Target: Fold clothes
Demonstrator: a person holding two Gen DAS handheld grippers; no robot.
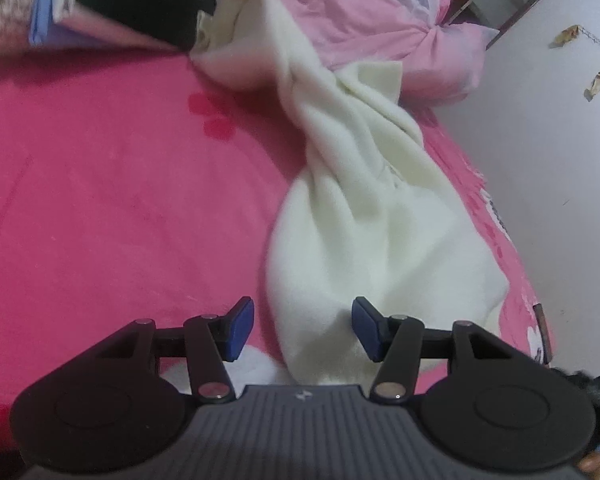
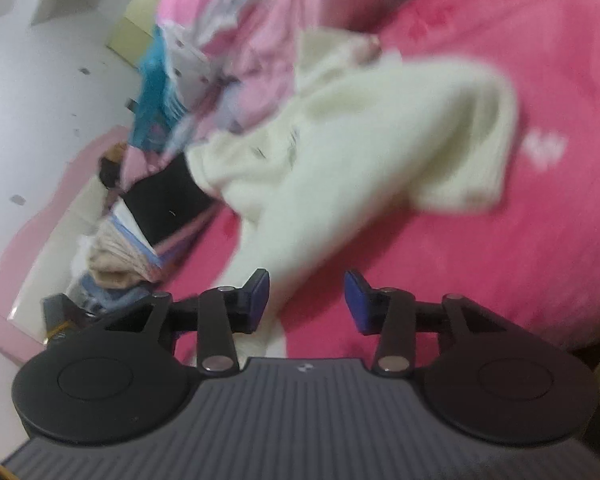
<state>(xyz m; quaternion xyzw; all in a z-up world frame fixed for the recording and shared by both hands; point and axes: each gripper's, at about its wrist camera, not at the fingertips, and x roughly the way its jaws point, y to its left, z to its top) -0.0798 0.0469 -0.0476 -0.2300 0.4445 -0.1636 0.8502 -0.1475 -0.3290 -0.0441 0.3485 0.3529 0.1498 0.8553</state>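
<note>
Cream garment [image 1: 364, 208] between spread left fingers [image 1: 242, 328], right fingers [image 2: 260, 300] apart

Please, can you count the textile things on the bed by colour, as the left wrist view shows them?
Cream: 1, the twisted garment
Black: 1, the folded item
Deep pink: 1, the bedsheet
Light pink: 1, the bunched quilt
Total: 4
</note>
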